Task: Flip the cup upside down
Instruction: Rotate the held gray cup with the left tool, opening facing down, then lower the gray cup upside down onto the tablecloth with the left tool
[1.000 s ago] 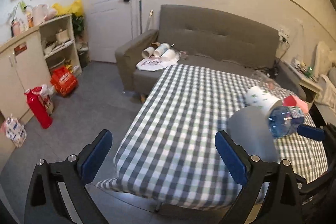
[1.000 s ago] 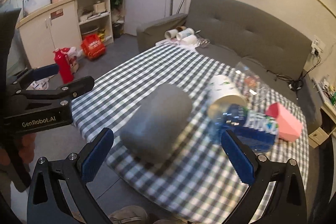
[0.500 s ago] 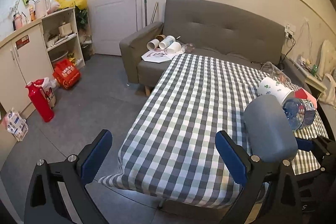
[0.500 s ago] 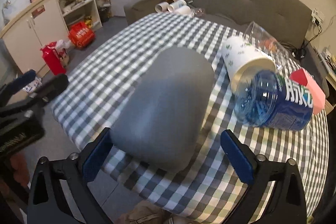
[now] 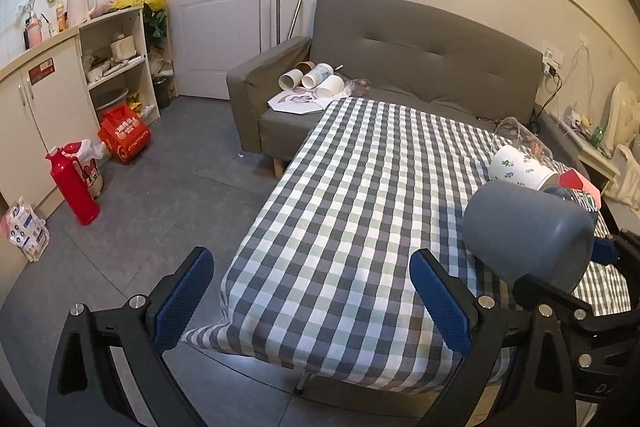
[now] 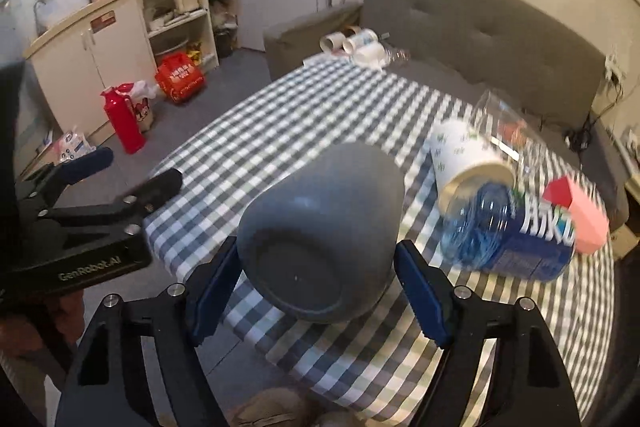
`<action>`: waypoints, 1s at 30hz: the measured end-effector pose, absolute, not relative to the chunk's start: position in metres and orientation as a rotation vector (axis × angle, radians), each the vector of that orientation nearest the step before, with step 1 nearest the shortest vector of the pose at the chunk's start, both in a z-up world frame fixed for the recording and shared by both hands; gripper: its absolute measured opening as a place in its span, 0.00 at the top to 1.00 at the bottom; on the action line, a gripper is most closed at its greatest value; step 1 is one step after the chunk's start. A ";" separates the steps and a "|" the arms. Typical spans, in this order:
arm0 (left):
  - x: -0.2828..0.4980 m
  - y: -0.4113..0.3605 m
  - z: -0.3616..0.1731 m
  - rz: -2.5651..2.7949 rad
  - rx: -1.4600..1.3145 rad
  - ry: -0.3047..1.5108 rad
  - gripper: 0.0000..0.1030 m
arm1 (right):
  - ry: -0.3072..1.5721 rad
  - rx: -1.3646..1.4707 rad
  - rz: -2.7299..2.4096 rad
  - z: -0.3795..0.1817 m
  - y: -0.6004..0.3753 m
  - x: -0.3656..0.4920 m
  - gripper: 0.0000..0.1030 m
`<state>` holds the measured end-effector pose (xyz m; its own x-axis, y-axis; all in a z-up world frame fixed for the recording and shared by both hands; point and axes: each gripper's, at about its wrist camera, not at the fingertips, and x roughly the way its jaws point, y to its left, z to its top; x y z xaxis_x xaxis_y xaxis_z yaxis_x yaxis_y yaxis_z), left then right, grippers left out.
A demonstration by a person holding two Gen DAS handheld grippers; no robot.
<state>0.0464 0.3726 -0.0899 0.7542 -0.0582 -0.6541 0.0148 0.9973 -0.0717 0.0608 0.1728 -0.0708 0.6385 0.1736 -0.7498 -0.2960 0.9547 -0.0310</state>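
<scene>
Seen from the right wrist, the left gripper (image 6: 132, 183) hangs at nine o'clock beside the checked table (image 6: 280, 115), its fingers spread with nothing between them; its own camera confirms this, the blue pads (image 5: 184, 291) wide apart over the table's near corner. At the middle, the right gripper (image 6: 316, 287) is clamped around the grey cup (image 6: 324, 239), which lies on its side, base facing the lens, mouth hidden. Only the left wrist view shows the cup (image 5: 524, 231) side-on, at three o'clock. Farther right lie a paper cup (image 6: 468, 163) and blue bottle (image 6: 508, 235).
</scene>
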 end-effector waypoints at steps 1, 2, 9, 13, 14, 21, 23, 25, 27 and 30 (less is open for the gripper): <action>0.046 0.373 -0.090 -0.040 -0.063 0.716 0.02 | 0.825 -0.165 0.273 -0.069 0.174 0.060 0.25; 0.047 0.373 -0.090 -0.037 -0.061 0.717 0.02 | 0.817 -0.168 0.276 -0.068 0.174 0.060 0.25; 0.049 0.377 -0.095 -0.030 -0.053 0.730 0.02 | 0.782 -0.148 0.324 -0.053 0.172 0.063 0.26; 0.050 0.378 -0.098 -0.026 -0.047 0.738 0.02 | 0.786 -0.112 0.332 -0.051 0.165 0.073 0.28; 0.051 0.379 -0.098 -0.025 -0.047 0.739 0.02 | 0.785 -0.103 0.335 -0.050 0.163 0.074 0.28; 0.055 0.375 -0.100 -0.031 -0.041 0.744 0.02 | 0.774 -0.086 0.348 -0.049 0.156 0.079 0.28; 0.056 0.372 -0.102 -0.034 -0.039 0.745 0.02 | 0.760 -0.068 0.349 -0.048 0.153 0.081 0.28; 0.057 0.370 -0.104 -0.037 -0.034 0.748 0.02 | 0.742 -0.055 0.352 -0.046 0.151 0.085 0.29; 0.058 0.368 -0.106 -0.035 -0.019 0.750 0.02 | 0.715 -0.038 0.356 -0.044 0.150 0.094 0.29; 0.062 0.367 -0.109 -0.026 -0.011 0.751 0.02 | 0.683 -0.013 0.366 -0.042 0.154 0.107 0.29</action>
<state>0.0615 0.3667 -0.1086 0.7308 -0.0278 -0.6820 0.0202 0.9996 -0.0191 0.1067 0.1536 -0.0423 0.7148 0.3261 -0.6186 -0.3345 0.9363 0.1070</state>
